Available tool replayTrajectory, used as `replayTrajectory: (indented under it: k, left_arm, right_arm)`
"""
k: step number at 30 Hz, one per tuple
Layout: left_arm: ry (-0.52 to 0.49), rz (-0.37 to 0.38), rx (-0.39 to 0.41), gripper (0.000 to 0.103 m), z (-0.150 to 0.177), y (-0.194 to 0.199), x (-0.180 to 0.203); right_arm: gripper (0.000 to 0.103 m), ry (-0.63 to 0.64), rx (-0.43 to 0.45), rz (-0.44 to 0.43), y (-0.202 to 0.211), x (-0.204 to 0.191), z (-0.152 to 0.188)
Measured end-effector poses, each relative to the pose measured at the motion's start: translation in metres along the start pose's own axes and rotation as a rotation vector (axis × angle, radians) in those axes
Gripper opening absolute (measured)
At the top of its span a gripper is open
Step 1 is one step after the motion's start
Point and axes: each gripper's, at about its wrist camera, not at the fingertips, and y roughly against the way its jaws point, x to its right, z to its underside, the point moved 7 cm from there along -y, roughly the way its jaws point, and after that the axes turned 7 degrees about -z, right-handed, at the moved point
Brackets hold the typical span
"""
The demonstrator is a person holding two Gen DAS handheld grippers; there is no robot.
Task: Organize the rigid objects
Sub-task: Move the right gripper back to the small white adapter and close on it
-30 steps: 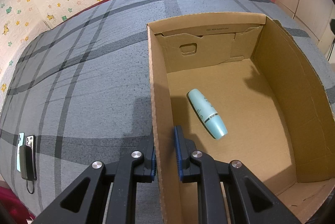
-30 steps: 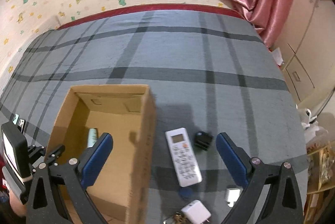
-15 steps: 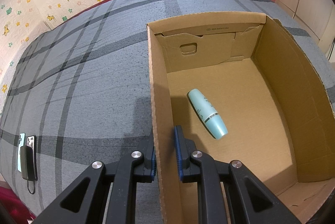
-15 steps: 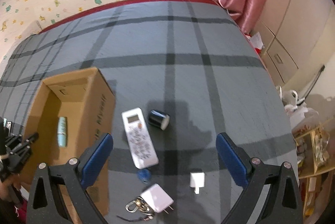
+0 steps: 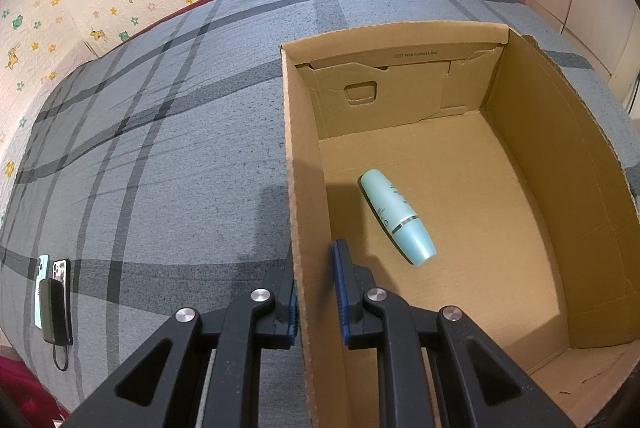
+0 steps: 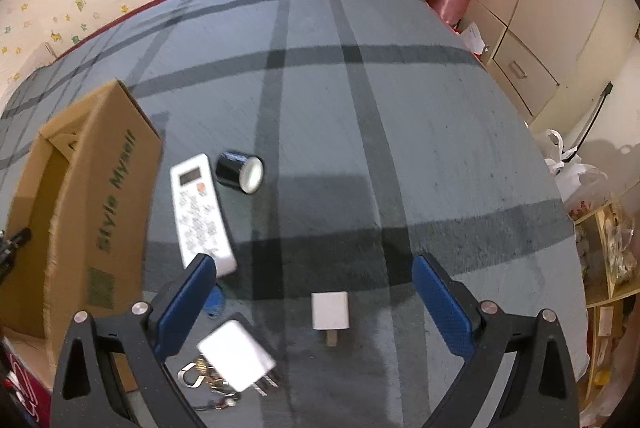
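On bed, left gripper (image 5: 314, 292) pinches box (image 5: 298, 187) wall, steadying; right gripper (image 6: 314, 302) wide above small charger (image 6: 330, 310), unheld. Next: descend, close on it.

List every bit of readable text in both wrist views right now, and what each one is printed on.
"Style Myself" – green print on the cardboard box outer side wall.
"W20.5x23x11.5x4", roughly – small print on the box's inner far wall; only partly legible.
Teal bottle – dark lettering, too small to read.
Remote control – button labels blurred, unreadable.
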Motion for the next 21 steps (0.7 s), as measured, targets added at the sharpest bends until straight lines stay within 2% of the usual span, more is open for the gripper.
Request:
replayTrajectory:
  k: [19,21]
  left_arm:
    - [-0.005,-0.011,0.001,0.016,0.001,-0.002,0.0]
    - [-0.005,-0.012,0.001,0.016,0.0,-0.001,0.0]
  right_arm:
    - [0.1,-0.002,-0.054,0.014,-0.057,0.024,0.046]
    - [0.089,0.002,-0.064,0.016,-0.06,0.025,0.049]
